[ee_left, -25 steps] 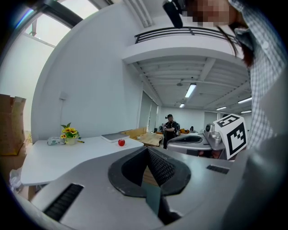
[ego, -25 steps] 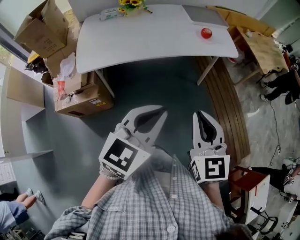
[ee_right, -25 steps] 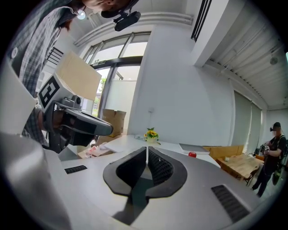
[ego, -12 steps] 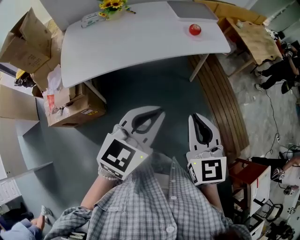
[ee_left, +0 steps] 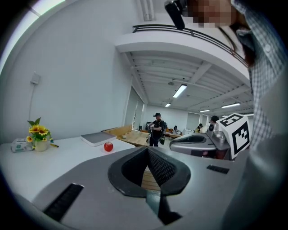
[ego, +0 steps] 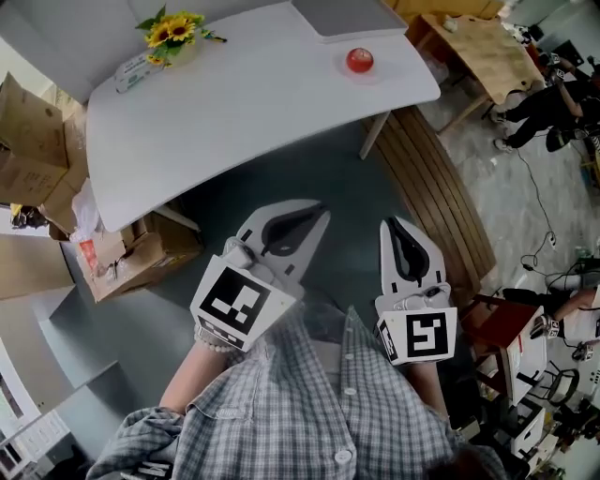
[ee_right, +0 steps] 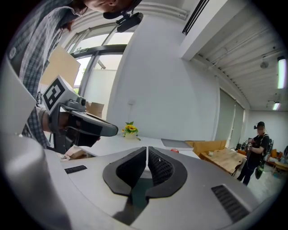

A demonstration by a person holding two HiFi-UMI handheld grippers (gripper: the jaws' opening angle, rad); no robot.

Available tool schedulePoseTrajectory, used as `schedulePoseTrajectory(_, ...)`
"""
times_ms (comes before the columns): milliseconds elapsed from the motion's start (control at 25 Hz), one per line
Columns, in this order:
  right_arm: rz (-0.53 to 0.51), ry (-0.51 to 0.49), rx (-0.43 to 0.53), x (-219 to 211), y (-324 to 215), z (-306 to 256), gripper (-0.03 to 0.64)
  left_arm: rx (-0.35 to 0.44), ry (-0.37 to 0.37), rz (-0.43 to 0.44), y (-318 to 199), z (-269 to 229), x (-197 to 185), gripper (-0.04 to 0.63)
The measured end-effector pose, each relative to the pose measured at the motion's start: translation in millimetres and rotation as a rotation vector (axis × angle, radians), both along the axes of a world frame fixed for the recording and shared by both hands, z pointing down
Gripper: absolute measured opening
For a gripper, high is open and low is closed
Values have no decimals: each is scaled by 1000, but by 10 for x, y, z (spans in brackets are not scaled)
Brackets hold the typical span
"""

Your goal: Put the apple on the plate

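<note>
Head view, looking steeply down. The left claw [ego: 309, 217] and right claw [ego: 401, 232] are held side by side in front of a checked shirt [ego: 309, 412], over a grey-green floor [ego: 281, 178] and well short of the white desk [ego: 244, 103]. Both claws are closed, pads together, with nothing between them; each gripper view confirms this.

The apple [ego: 359, 60], red, sits near the desk's far right corner, well apart from both claws. A faint pale ring shows beneath it; whether this is the plate cannot be told. Just behind the apple lies a flat grey slab [ego: 347, 14]. At the desk's far left stand sunflowers [ego: 173, 28], with a small packet [ego: 127, 80] just beside them; its print is too small to read.

The left marker cube [ego: 230, 305] and right marker cube [ego: 419, 336] carry black-and-white square patterns, with no readable lettering. Cardboard boxes [ego: 131, 258] stand on the floor left of the desk; a red label on one is illegible. A slatted wooden platform [ego: 441, 187] runs along the right.
</note>
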State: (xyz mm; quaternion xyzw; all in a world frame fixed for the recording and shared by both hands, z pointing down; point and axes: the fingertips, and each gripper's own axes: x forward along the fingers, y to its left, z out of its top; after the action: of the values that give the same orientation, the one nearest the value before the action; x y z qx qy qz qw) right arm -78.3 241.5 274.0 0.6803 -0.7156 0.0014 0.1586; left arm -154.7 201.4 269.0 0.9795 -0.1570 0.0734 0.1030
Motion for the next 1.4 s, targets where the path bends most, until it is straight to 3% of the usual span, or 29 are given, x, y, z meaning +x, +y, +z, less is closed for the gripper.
schedulePoseTrajectory(440, 168, 24, 30, 439, -484, -107, 28, 45, 30, 146, -609, -141, 431, 9)
schedulePoseTrajectory(1080, 234, 19, 19, 657, -801, 29, 28, -25, 22, 148, -1032, 52, 557, 9)
schedulePoseTrajectory(1400, 165, 22, 39, 963, -1191, 9, 28, 8, 2, 92, -1279, 65, 771, 9)
